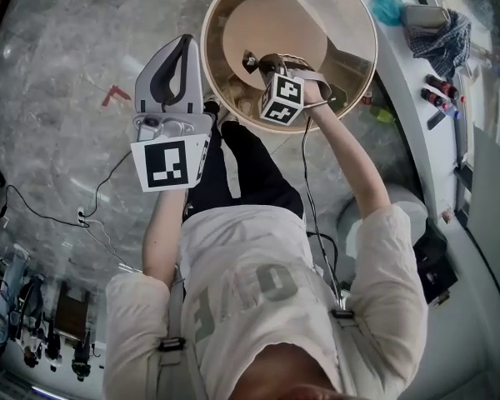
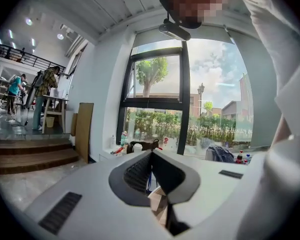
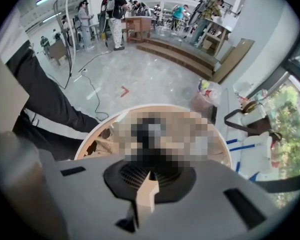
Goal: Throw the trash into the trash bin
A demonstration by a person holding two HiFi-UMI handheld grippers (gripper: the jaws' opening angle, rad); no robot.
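Tan trash bin, paler wood inside, on a grey marbled floor with a red mark. Grey left hand-held gripper with a black-and-white square-patterned marker cube. Cream shirt, black trousers.

trash bin: round, tan, open | cardboard scrap: pinched in right claw

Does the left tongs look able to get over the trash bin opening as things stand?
Probably yes: the left tongs sit beside the rim of the trash bin with nothing between, and the right tongs take up only the opening's middle.
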